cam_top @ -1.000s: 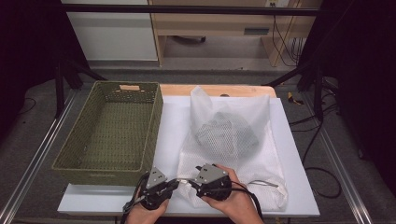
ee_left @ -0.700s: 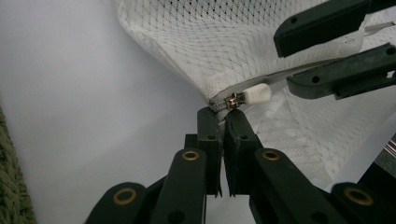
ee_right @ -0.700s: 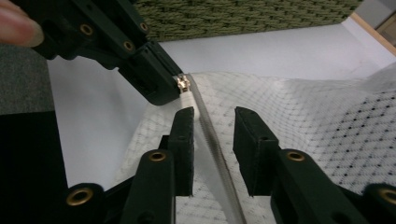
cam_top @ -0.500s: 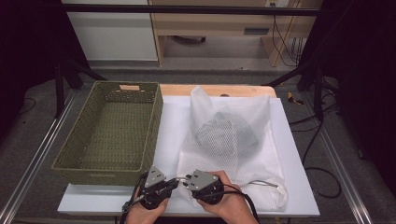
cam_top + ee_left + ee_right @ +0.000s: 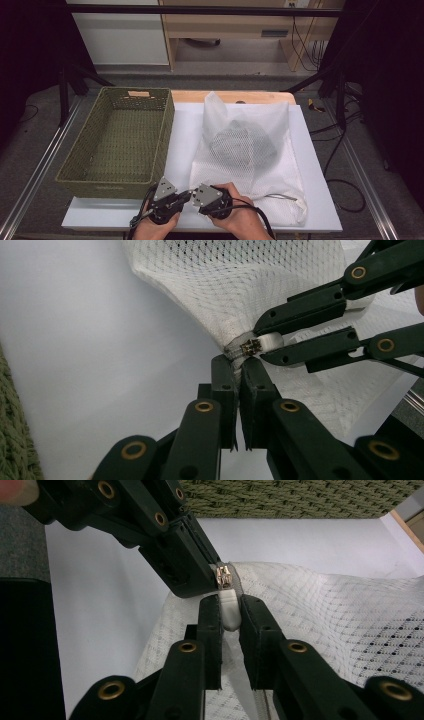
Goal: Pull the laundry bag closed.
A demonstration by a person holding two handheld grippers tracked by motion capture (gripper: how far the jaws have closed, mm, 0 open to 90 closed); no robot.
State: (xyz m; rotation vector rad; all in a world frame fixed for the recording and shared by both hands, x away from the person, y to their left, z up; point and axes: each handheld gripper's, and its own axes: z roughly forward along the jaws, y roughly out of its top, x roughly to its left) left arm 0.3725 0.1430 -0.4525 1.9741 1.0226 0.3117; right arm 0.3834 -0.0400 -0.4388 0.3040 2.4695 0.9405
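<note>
Left claw point(image 5: 234, 371) clamped on corner of mesh bag point(image 5: 235, 285); right claw point(image 5: 230, 611) pinching white zipper tab point(image 5: 229, 609). Bag flat on white table point(image 5: 180, 130), near edge, dark bundle point(image 5: 245, 145) inside. Green basket point(image 5: 120, 137) just beside, leftward.

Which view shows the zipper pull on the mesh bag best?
Right gripper view: the white zipper pull sits close up between the right gripper jaws. Left gripper view shows it smaller, side-on in those jaws. In the high view the grippers cover that corner of the mesh bag.
</note>
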